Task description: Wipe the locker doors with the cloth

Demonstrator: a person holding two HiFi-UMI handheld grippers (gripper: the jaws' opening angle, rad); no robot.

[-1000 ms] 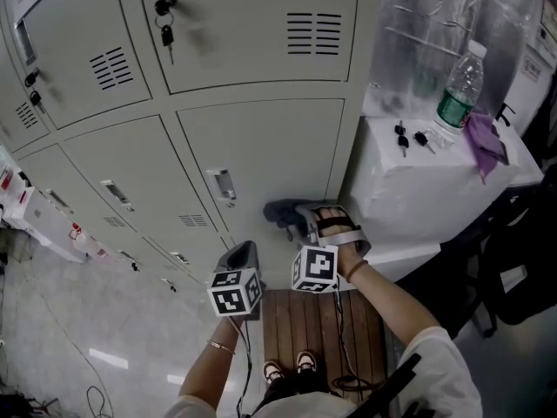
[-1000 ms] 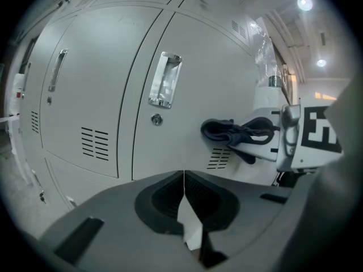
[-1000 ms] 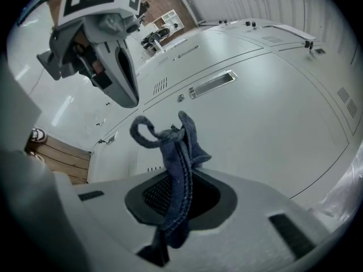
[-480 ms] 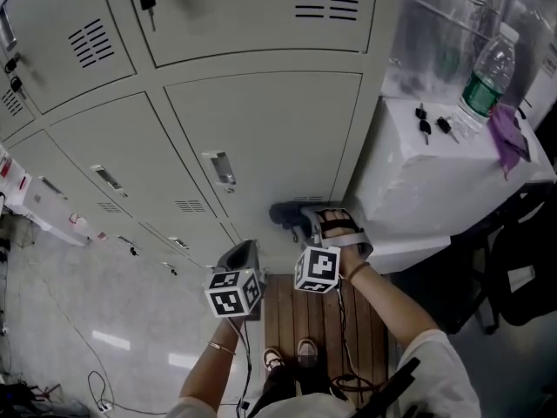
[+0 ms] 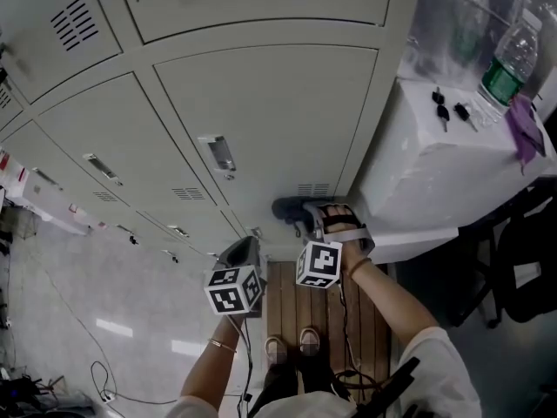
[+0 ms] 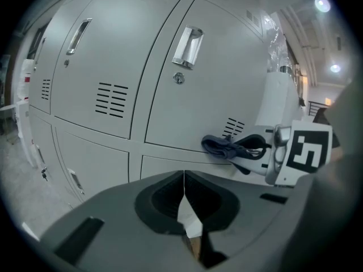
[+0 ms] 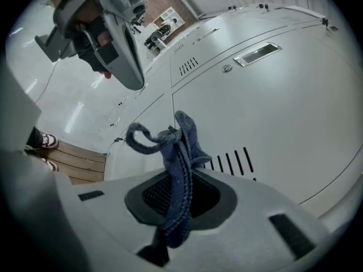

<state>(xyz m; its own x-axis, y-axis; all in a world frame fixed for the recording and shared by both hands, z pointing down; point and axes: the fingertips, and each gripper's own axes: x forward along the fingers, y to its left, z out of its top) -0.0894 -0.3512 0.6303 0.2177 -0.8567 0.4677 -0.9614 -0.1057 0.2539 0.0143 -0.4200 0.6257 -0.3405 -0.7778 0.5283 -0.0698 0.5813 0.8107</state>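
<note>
Looking down in the head view, we see our right gripper clamped on a dark cloth. The cloth sits at the lower right corner of a locker door, just under its vent. Our left gripper hangs lower and to the left, apart from the door. A white block on the right carries a bottle and keys. Wooden boards lie under our feet.

In the left gripper view, the jaws are pressed together with nothing between them. Beyond them the cloth is bunched just below the vent, and a handle sits higher on the door.

In the right gripper view, the jaws pinch the cloth, which rises from them in a folded loop beside the vent slots. We cannot tell whether it touches the metal.
</note>
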